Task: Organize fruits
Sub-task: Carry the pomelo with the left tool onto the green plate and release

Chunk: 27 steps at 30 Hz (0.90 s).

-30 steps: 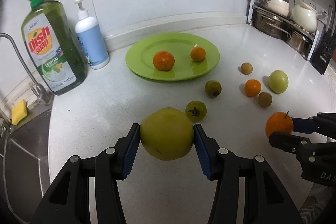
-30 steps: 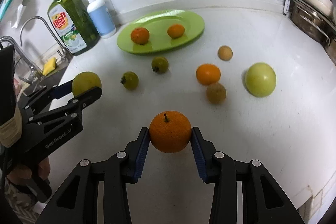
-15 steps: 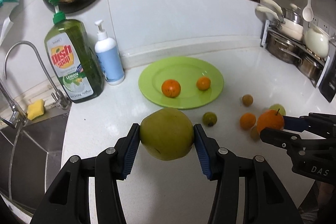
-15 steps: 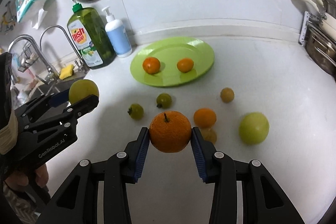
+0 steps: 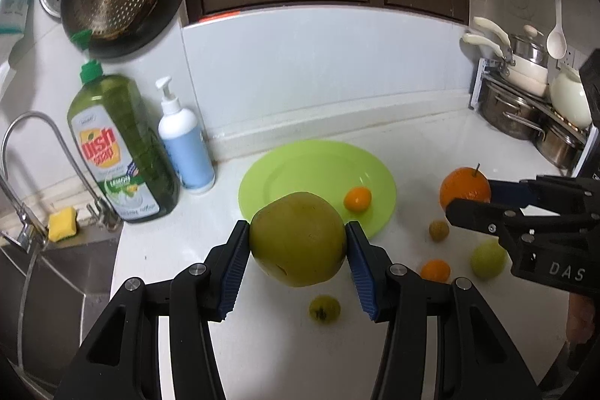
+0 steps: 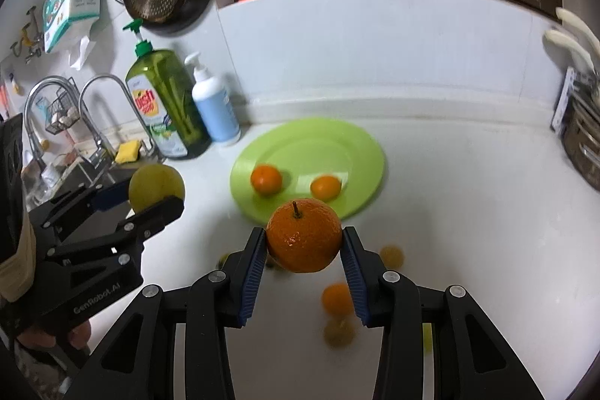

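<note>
My left gripper (image 5: 298, 238) is shut on a large yellow-green apple (image 5: 298, 238), held well above the counter. It also shows at the left of the right wrist view (image 6: 156, 188). My right gripper (image 6: 303, 239) is shut on an orange (image 6: 303, 239) with a stem, also raised; it appears in the left wrist view (image 5: 465, 189). The green plate (image 6: 337, 145) lies ahead near the wall with two small oranges (image 6: 266, 179) (image 6: 325, 187) on it. Several loose fruits lie on the white counter, among them a small orange (image 5: 435, 269), a green apple (image 5: 487, 258) and a small green fruit (image 5: 324, 309).
A green dish soap bottle (image 5: 120, 152) and a white-blue pump bottle (image 5: 185, 152) stand left of the plate. A sink with faucet (image 5: 30, 175) and a yellow sponge (image 5: 62, 218) are at the left. Pots on a rack (image 5: 525, 100) stand at the right.
Both grippers have risen with their fruits and pitched up, so the counter fruits look smaller and lower. Both grips are unchanged.
</note>
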{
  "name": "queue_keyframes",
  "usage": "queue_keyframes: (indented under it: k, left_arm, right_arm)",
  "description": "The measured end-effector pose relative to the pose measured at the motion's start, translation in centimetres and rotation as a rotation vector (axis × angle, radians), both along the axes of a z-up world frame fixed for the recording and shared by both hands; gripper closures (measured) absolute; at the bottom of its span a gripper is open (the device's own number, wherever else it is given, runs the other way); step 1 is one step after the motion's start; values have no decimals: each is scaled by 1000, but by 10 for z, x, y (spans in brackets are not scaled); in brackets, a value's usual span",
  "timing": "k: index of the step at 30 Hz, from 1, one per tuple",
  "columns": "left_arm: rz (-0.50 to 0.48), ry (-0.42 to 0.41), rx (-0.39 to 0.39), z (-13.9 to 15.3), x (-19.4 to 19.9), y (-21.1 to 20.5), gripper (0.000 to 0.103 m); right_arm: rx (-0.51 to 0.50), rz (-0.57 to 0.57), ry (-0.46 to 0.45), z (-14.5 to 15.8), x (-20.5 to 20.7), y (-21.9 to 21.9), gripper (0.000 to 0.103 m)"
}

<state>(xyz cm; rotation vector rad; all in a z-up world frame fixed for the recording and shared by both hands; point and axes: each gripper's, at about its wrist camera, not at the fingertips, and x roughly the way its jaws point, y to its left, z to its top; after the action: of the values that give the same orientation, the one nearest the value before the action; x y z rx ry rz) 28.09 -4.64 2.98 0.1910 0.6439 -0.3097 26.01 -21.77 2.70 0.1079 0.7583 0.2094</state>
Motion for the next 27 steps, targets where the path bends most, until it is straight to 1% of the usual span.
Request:
queue_keyframes:
  k: [8, 18, 23, 27]
  left_arm:
    - [-21, -17, 13, 7, 32, -12, 53]
    - [-23, 15, 18, -2, 84, -19, 53]
    - [-34, 45, 21, -7, 110, -23, 53]
    - [-53, 97, 31, -18, 135, -26, 53]
  right_arm:
    - [-16, 39, -3, 10, 47, -10, 62]
    - [-39, 83, 64, -5, 111, -14, 62]
    - [-40, 107, 103, -16, 141, -11, 62]
    - [-47, 115, 140, -25, 163, -11, 62]
